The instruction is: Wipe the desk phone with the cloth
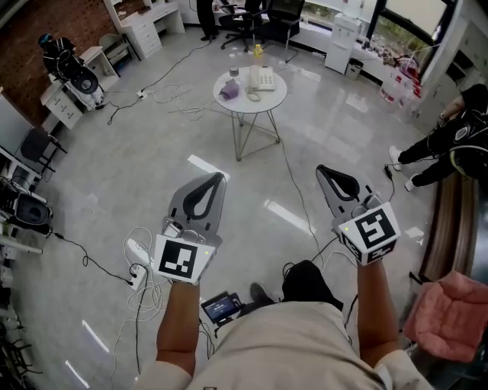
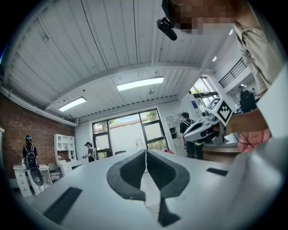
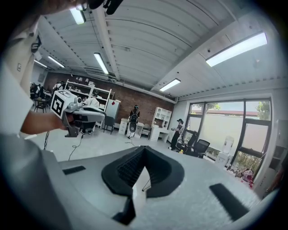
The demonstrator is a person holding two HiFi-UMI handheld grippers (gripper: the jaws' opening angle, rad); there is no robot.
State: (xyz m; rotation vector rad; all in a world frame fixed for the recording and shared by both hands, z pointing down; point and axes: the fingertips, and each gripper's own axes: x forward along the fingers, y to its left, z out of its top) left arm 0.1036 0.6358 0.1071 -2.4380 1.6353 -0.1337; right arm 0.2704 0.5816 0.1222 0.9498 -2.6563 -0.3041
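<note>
A white desk phone [image 1: 261, 78] and a purple cloth [image 1: 229, 90] lie on a small round white table [image 1: 268, 100], far ahead across the floor in the head view. Both grippers are held low near the person's body, well short of the table. My left gripper [image 1: 219, 177] is shut with nothing between its jaws, and my right gripper [image 1: 320, 168] is shut and empty too. In the left gripper view the jaws [image 2: 145, 151] meet and point up toward the ceiling and windows. The right gripper view shows closed jaws [image 3: 144, 147] as well. Neither gripper view shows the phone or cloth.
Cables and a power strip [image 1: 137, 255] trail over the floor at the left, and a cord runs from the table toward the person. A person [image 1: 456, 137] stands at the right, near a pink cushion [image 1: 451, 305]. Office chairs [image 1: 252, 19] and white cabinets [image 1: 145, 27] stand beyond the table.
</note>
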